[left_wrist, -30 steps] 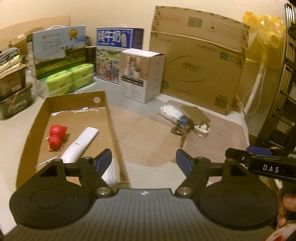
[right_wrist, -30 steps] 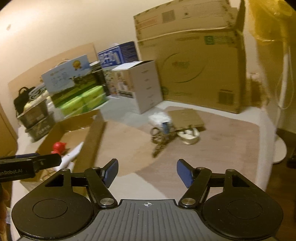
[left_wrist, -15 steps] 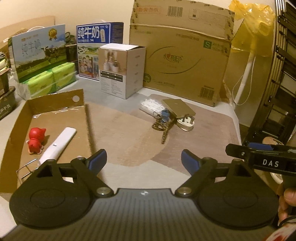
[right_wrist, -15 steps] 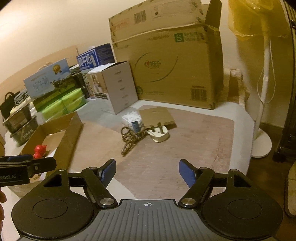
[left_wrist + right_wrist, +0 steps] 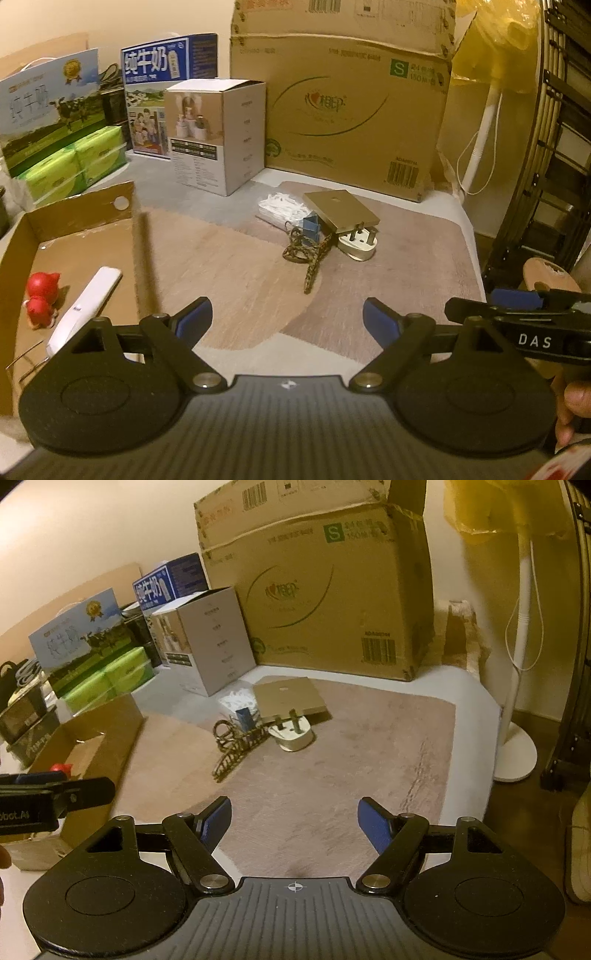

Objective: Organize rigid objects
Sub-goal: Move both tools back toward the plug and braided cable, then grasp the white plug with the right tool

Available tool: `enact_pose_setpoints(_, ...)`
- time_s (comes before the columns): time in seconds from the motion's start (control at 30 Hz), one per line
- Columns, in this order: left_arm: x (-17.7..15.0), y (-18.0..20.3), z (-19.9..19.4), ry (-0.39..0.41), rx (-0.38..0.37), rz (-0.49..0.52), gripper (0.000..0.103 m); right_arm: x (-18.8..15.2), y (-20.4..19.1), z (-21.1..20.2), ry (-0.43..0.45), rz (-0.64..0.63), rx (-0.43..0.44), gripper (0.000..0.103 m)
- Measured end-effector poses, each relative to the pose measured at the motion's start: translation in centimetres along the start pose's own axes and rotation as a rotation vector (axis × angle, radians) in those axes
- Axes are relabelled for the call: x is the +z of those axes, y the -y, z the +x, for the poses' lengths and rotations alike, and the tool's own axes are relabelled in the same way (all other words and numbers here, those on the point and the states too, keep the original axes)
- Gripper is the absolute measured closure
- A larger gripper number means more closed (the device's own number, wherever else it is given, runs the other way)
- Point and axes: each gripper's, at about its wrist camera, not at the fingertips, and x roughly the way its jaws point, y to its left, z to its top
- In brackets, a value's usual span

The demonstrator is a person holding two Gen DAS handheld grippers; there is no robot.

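A shallow cardboard tray at the left holds a red toy figure, a white remote and a thin wire piece. On the mat ahead lie a white plug adapter, a patterned hair claw, a blue binder clip, a tan square card and a white packet. The same pile shows in the right wrist view, with the adapter and the claw. My left gripper is open and empty above the mat's near edge. My right gripper is open and empty.
A big cardboard box, a white product box, milk cartons and green tissue packs line the back. A fan stand stands off the right edge. The tray wall lies left of the right gripper.
Both grippers have swung right, away from the tray and towards the pile on the mat. Both stayed open and empty. No object moved.
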Motion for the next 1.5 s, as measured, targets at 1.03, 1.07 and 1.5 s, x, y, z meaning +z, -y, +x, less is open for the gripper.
enact_pose_setpoints(1.03,5.9,0.5,16.6,-0.145,-0.073,0.234,0.027,5.0,2.3,17.2,-0.101,-0.359,0.133,0.031)
enact_pose_setpoints(1.07,6.0,0.4,16.8,-0.149,-0.076,0.236,0.027,5.1,2.2,17.6,-0.105,-0.367,0.142,0.033)
enact_pose_setpoints(1.5,6.0,0.5,18.8,-0.186,-0.097,0.227,0.033,5.4,2.0,18.6,-0.112,-0.345,0.171,0.056)
